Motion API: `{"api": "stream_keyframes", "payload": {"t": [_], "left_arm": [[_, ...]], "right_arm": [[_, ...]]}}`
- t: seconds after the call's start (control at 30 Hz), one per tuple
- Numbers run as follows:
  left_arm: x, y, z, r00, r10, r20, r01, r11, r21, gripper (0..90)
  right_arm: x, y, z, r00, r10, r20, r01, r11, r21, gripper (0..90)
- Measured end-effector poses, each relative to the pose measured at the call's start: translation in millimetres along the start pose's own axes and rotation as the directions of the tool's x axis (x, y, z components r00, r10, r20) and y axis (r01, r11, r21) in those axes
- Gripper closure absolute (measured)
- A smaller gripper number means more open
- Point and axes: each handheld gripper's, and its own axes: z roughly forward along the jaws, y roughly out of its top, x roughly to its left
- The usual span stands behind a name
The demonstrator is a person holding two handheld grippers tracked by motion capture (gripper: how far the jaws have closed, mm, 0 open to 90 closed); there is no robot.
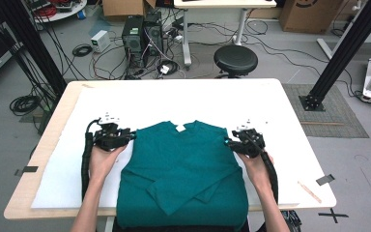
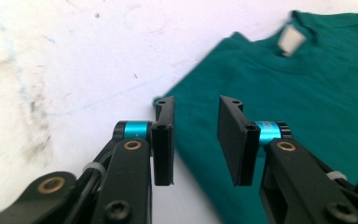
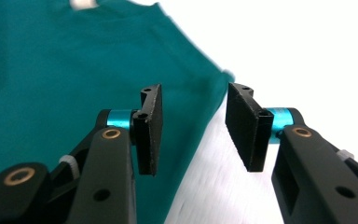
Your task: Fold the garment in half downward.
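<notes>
- Fold in hand: teal knit sweater (image 1: 183, 169), sleeves crossed, at the table's (image 1: 290, 116) near edge.
- Left gripper (image 1: 131, 136), right gripper (image 1: 228, 141): jaws spread, holding nothing, at the shoulders.
- Next, likely: pinch both shoulders.

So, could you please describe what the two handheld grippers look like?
Both the left gripper and right gripper are black, with flat rectangular jaws, blue metallic collars, brass-coloured pivots and white zip ties. A thick black cable trails from each along the bare forearms.

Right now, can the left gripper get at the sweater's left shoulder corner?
Probably yes. The left gripper is open, its jaws apart just over the teal sweater edge at that shoulder corner, with nothing lying between them on the white table cover.
</notes>
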Motion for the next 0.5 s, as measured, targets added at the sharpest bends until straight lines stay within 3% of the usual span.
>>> {"api": "stream_keyframes", "payload": {"t": [0.07,0.2,0.3,0.37,0.4,0.5], "left_arm": [[6.5,2.6,19.2,0.9997,-0.025,-0.002,0.025,0.9979,0.059,64.1],[11.3,1.0,40.6,0.9992,-0.037,-0.014,0.038,0.9959,0.082,65.6],[10.7,-1.4,44.7,0.9996,-0.017,-0.022,0.019,0.9961,0.086,74.2],[11.1,-1.4,43.9,0.9998,-0.013,-0.012,0.014,0.9968,0.078,85.5],[11.5,-1.4,43.3,0.9997,-0.003,-0.026,0.005,0.9969,0.078,86.3],[14.7,-3.2,42.5,0.9984,-0.027,-0.050,0.030,0.9973,0.067,87.0]], "right_arm": [[-6.9,8.6,12.3,0.9998,0.018,-0.003,-0.018,1.000,0.017,58.5],[-13.1,18.2,34.0,1.0000,0.004,0.001,-0.004,0.998,0.067,61.5],[-12.3,18.8,45.1,0.9985,-0.043,0.033,0.038,0.991,0.130,72.3],[-15.2,15.8,50.5,0.9991,-0.036,0.023,0.032,0.988,0.154,82.0],[-16.9,15.5,50.4,0.9995,-0.029,0.009,0.027,0.989,0.146,83.9],[-21.4,14.8,50.3,0.9992,-0.029,0.026,0.025,0.989,0.145,86.7]]}}
